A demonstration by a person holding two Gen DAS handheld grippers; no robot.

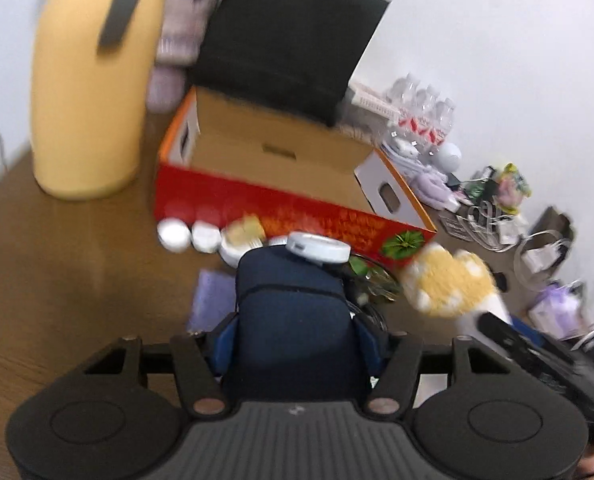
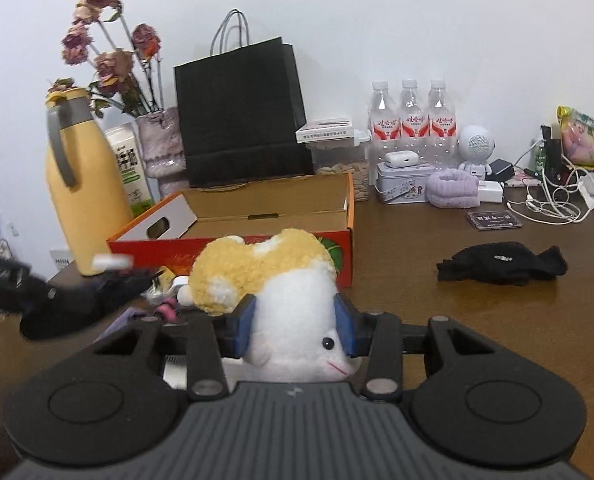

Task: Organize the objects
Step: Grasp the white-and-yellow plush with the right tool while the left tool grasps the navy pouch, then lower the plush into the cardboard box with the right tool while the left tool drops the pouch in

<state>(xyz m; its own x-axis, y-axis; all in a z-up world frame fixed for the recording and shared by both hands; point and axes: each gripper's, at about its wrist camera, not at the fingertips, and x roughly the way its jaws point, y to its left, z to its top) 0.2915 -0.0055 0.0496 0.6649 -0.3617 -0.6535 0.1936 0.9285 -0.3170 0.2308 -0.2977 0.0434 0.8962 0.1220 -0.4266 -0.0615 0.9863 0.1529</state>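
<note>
A brown wooden table (image 2: 477, 300) is carrying everything. Toward its back, an open cardboard box (image 2: 265, 208) with red printed sides is lying with its flaps spread and its brown inside bare. A black paper bag (image 2: 241, 116) is standing upright just behind the box, and a tall yellow thermos jug (image 2: 81, 184) with a grey handle is standing beside the box's left end, next to a vase of dried roses (image 2: 109, 52). Three water bottles (image 2: 413, 120) are lining the wall to the right of the bag.

The right gripper (image 2: 295, 324) is clamping its blue pads on a plush toy (image 2: 281, 292), white below and yellow on top, squeezing its white body on both sides just in front of the box's red wall. The left gripper (image 1: 293, 336) is holding a dark blue case (image 1: 293, 312) between its blue pads, which are pressing on the case's sides; a round pale disc (image 1: 317, 248) is sitting at the case's far end, though the blur is hiding what it is.

A black cloth (image 2: 501, 266) is lying crumpled on the bare table to the right, well apart from the box. Small white jars (image 1: 189, 236) are sitting against the box's red front.
</note>
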